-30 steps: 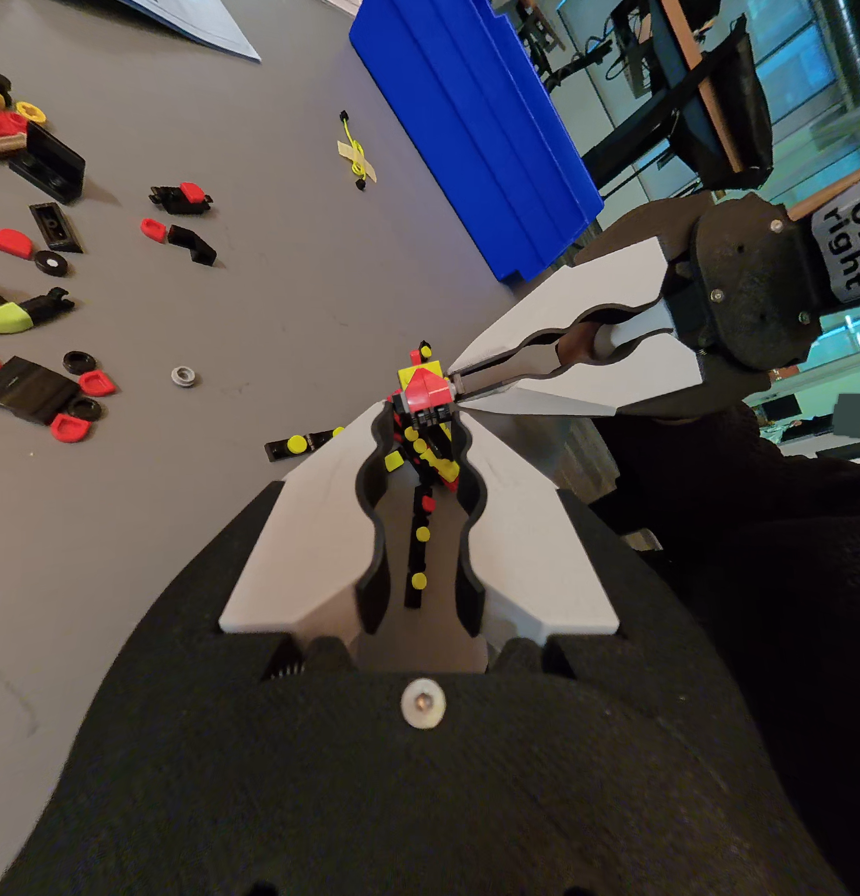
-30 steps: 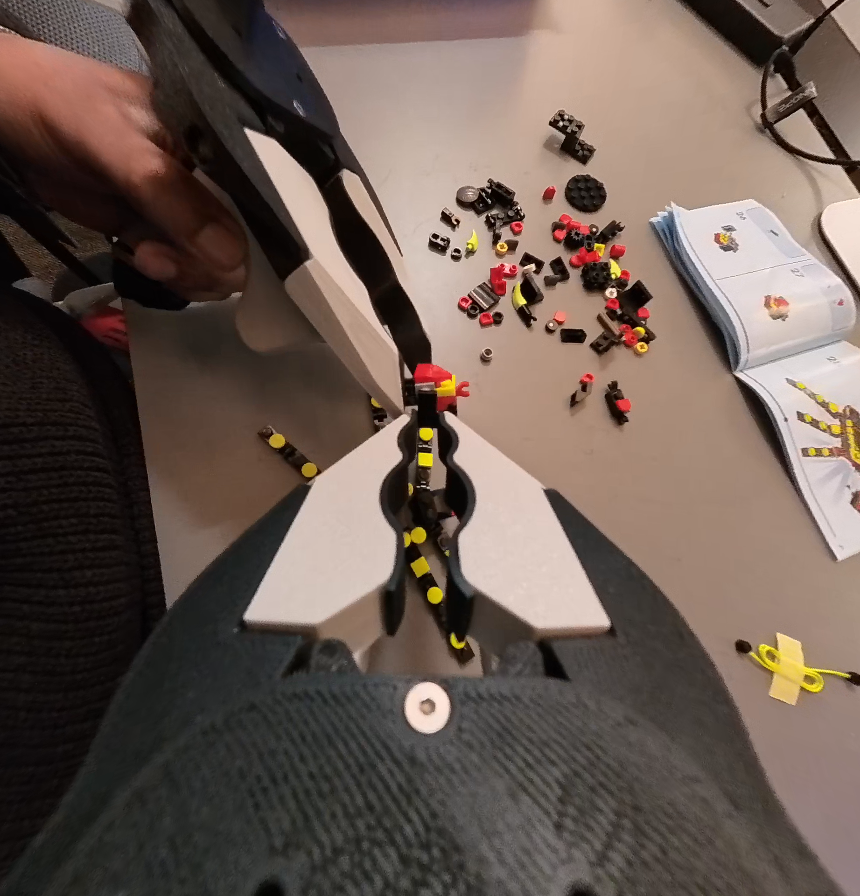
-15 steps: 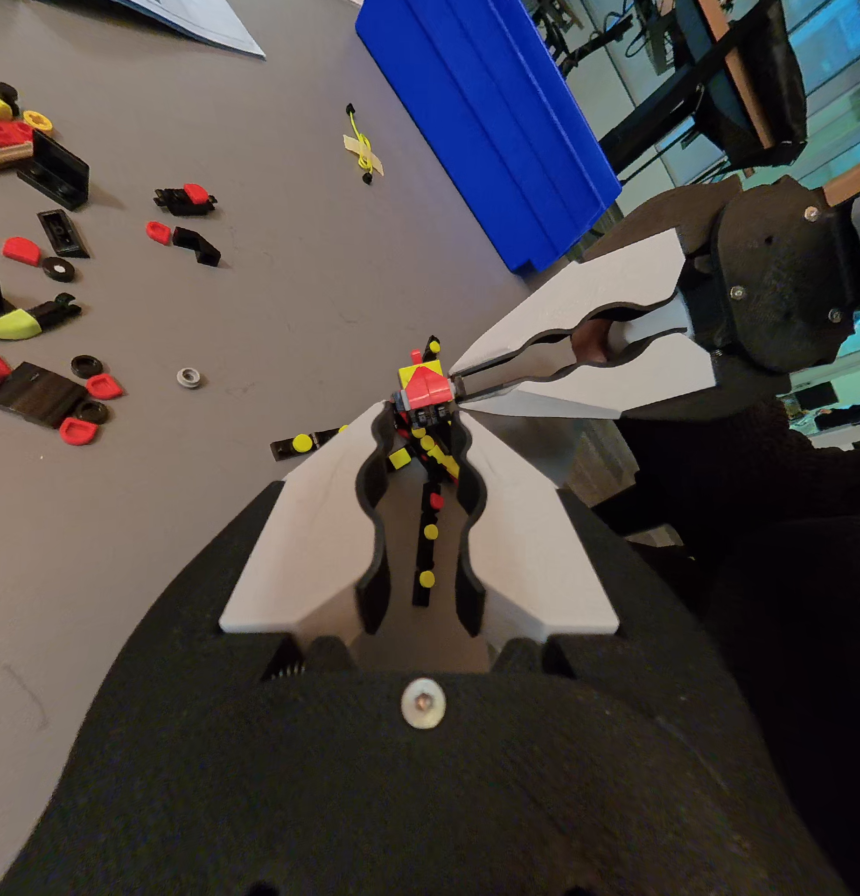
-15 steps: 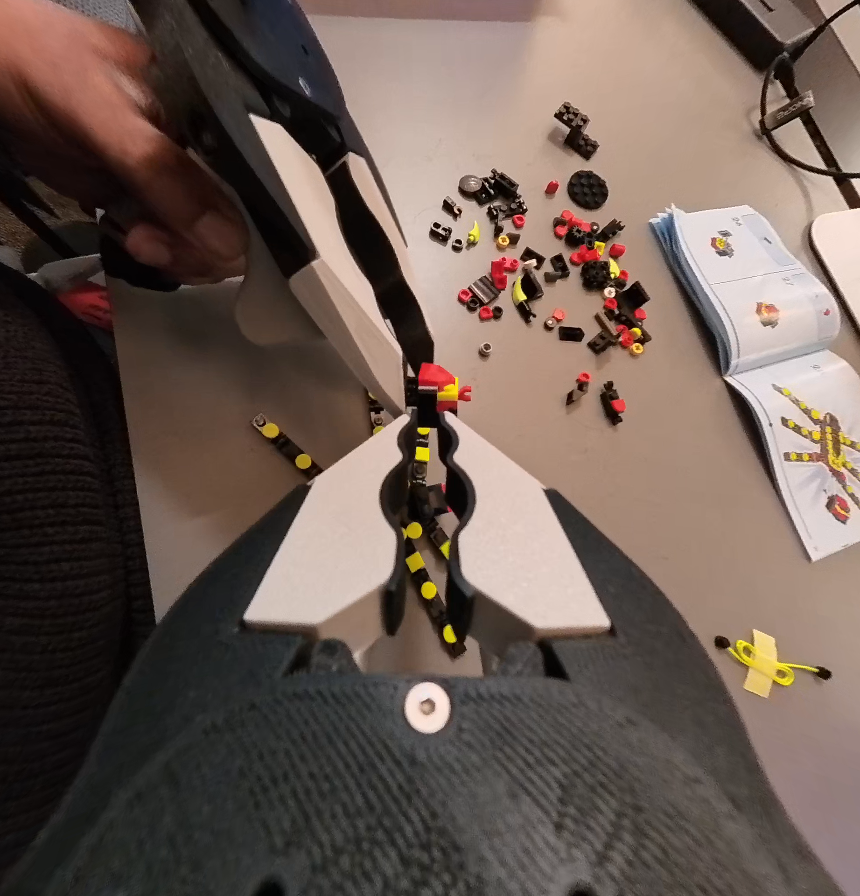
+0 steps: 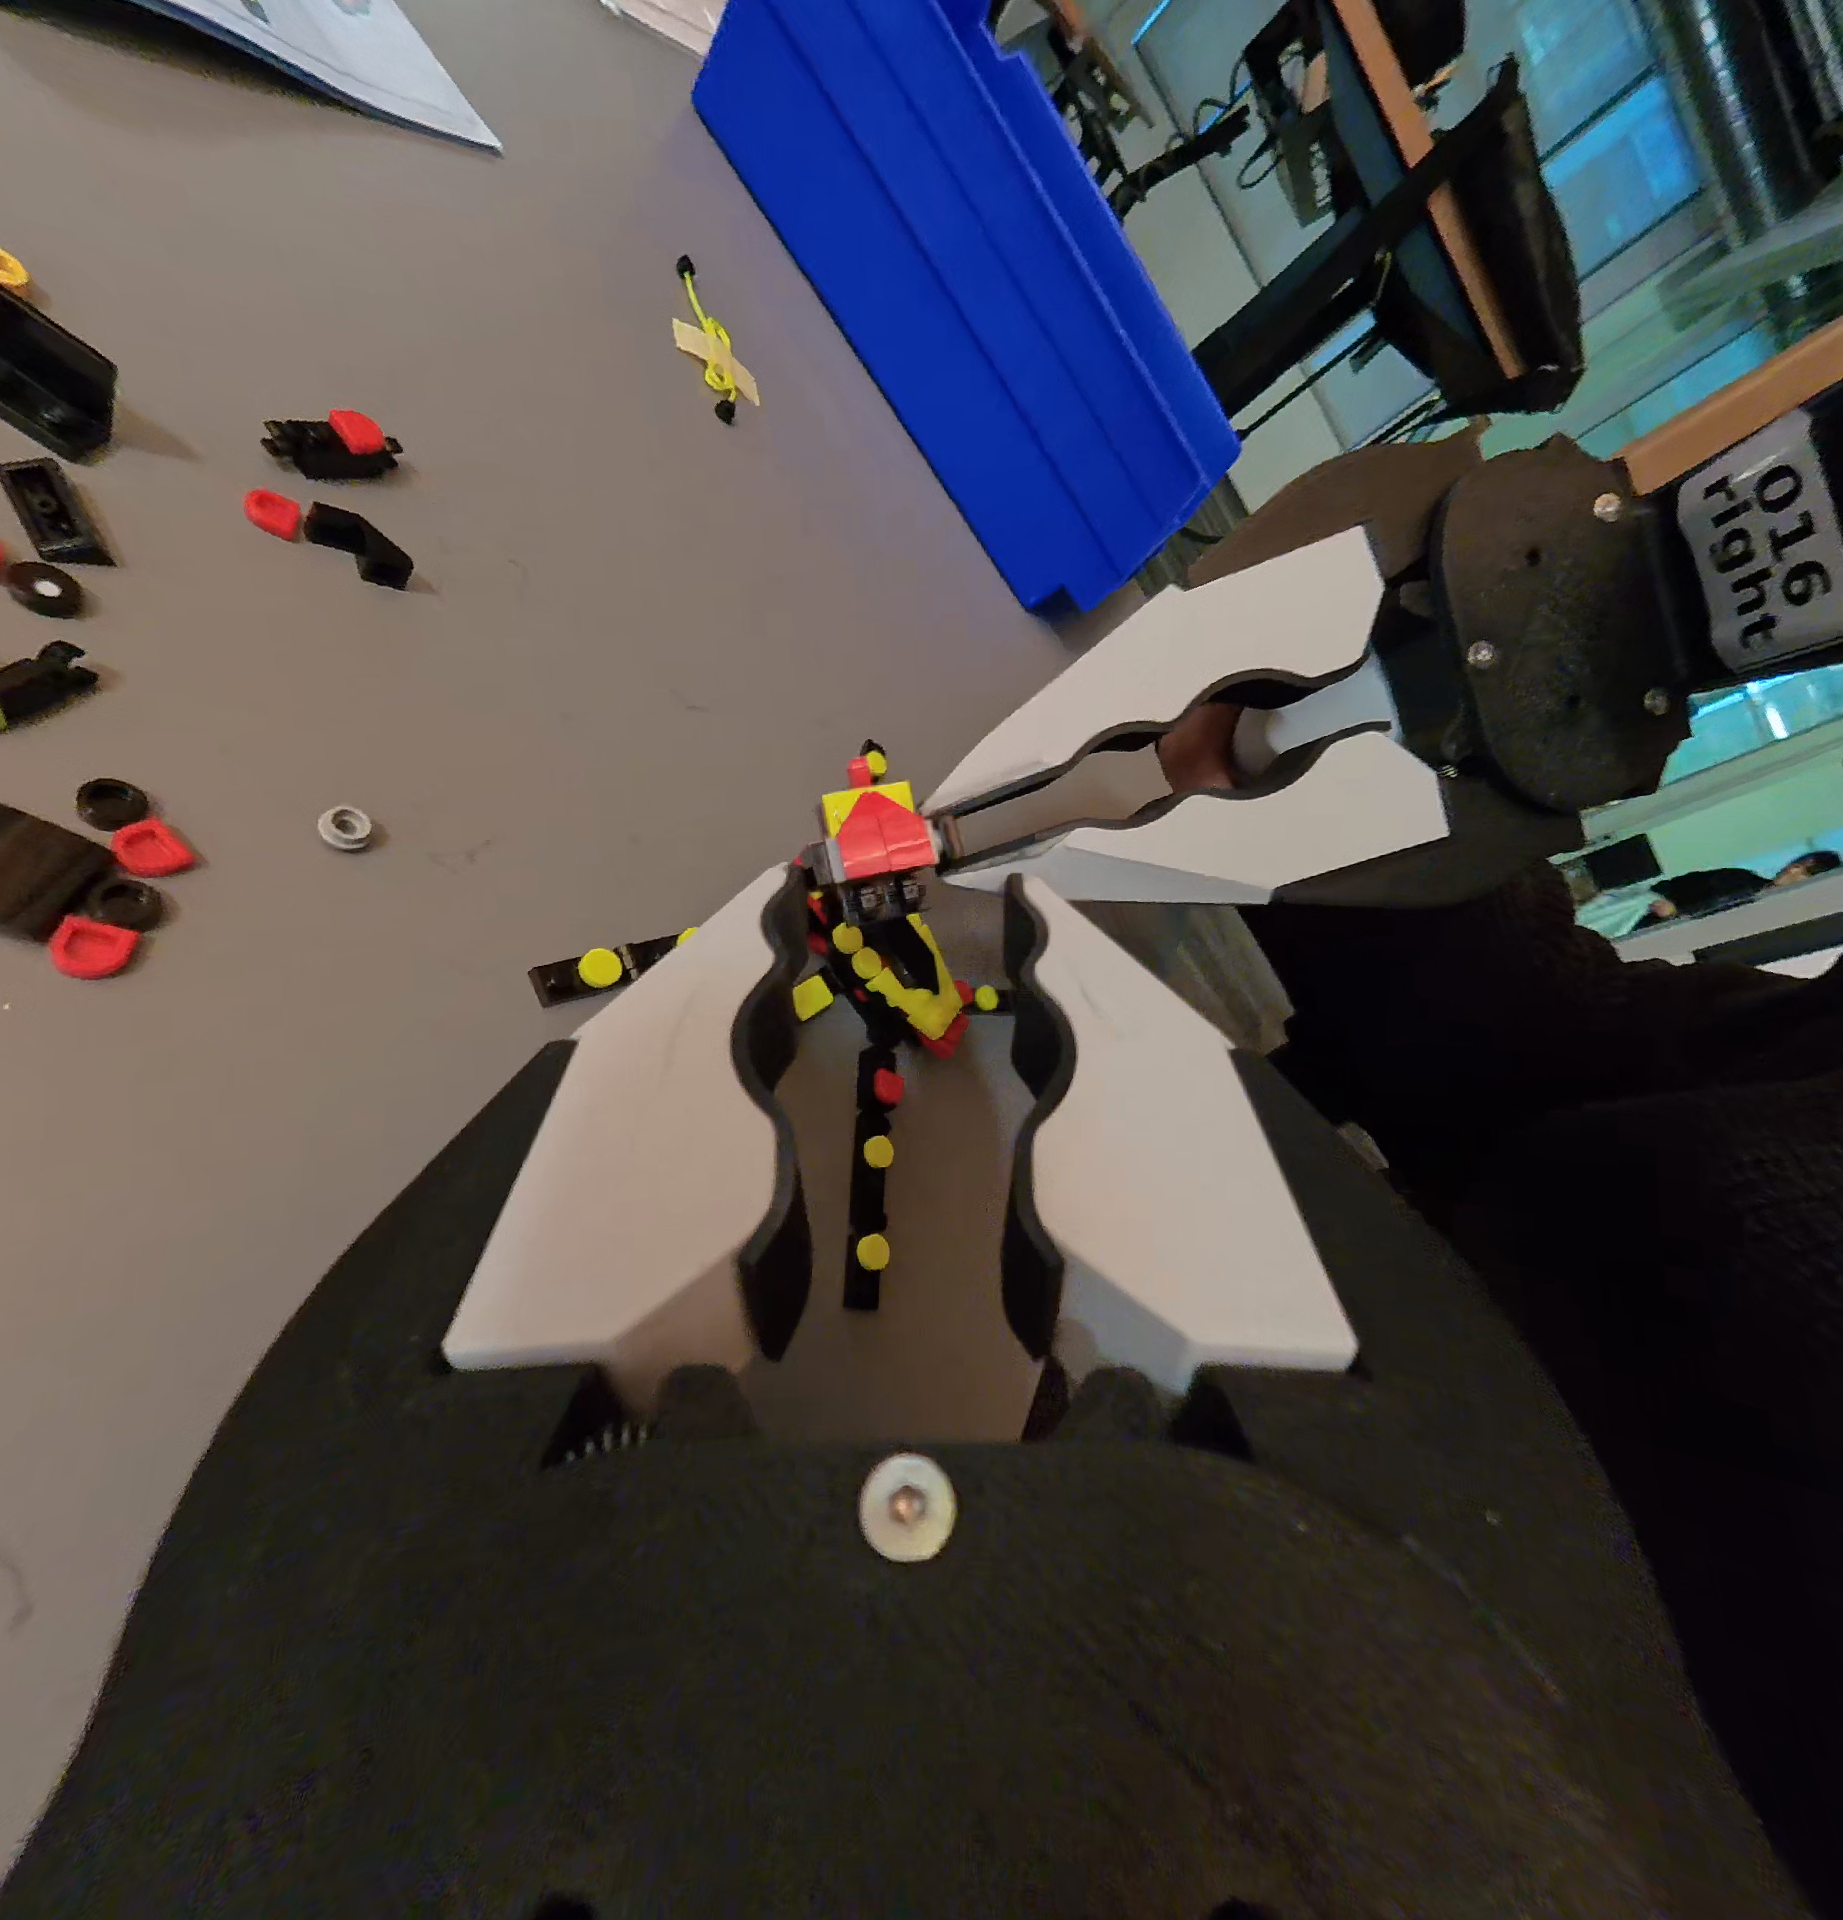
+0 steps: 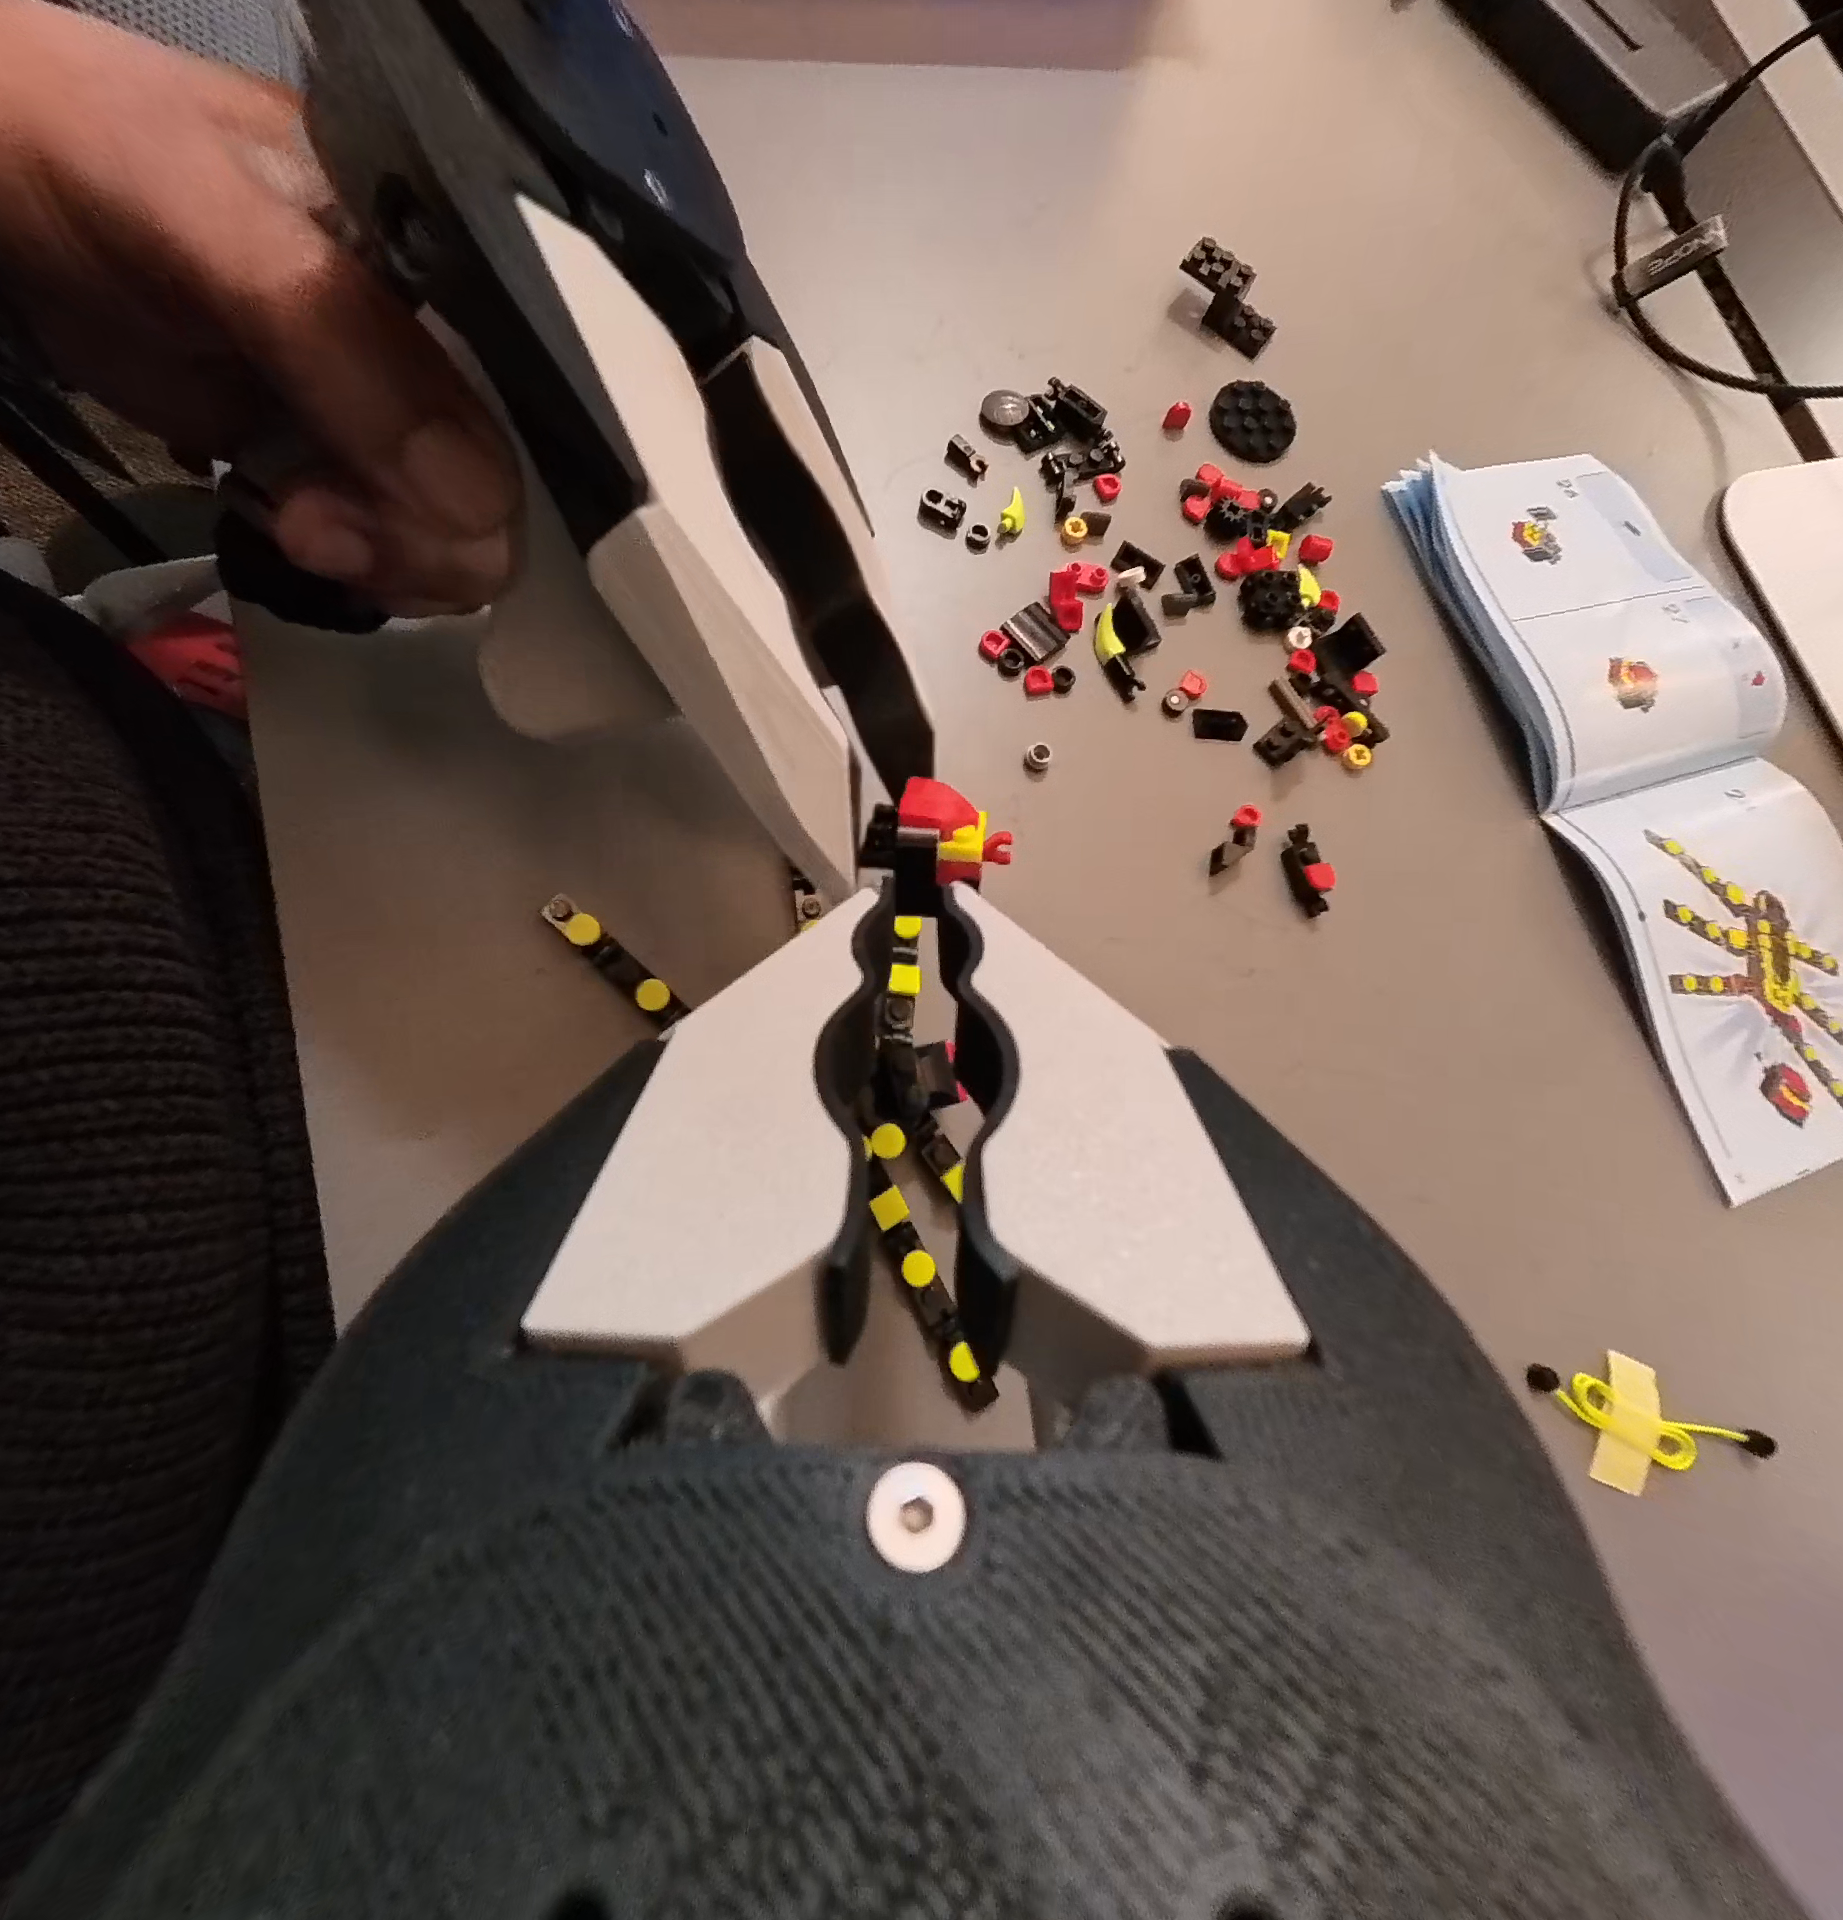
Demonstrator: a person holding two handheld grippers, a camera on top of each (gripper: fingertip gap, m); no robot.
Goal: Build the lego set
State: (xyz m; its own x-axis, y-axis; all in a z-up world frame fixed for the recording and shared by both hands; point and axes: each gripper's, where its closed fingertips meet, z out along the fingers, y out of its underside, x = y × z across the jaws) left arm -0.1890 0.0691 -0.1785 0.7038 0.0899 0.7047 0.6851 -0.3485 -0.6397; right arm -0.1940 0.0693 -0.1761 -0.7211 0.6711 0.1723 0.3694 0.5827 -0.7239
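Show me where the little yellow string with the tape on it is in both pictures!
Left wrist view: the thin yellow string with black ends and a tape strip lies upper middle on the grey table, left of the blue plastic bin.
Right wrist view: lower right, below the open instruction booklet.
Shared landmark: the red-yellow-black lego model.

so 2 grippers (image 5: 901, 894) (image 6: 917, 899), 1 lego model (image 5: 875, 831), 1 loose leg strip (image 6: 610, 956), 1 blue bin (image 5: 958, 281), 1 booklet (image 6: 1644, 769), 1 yellow cord (image 6: 1644, 1429), tons of loose bricks (image 6: 1187, 582), too many to count tbh
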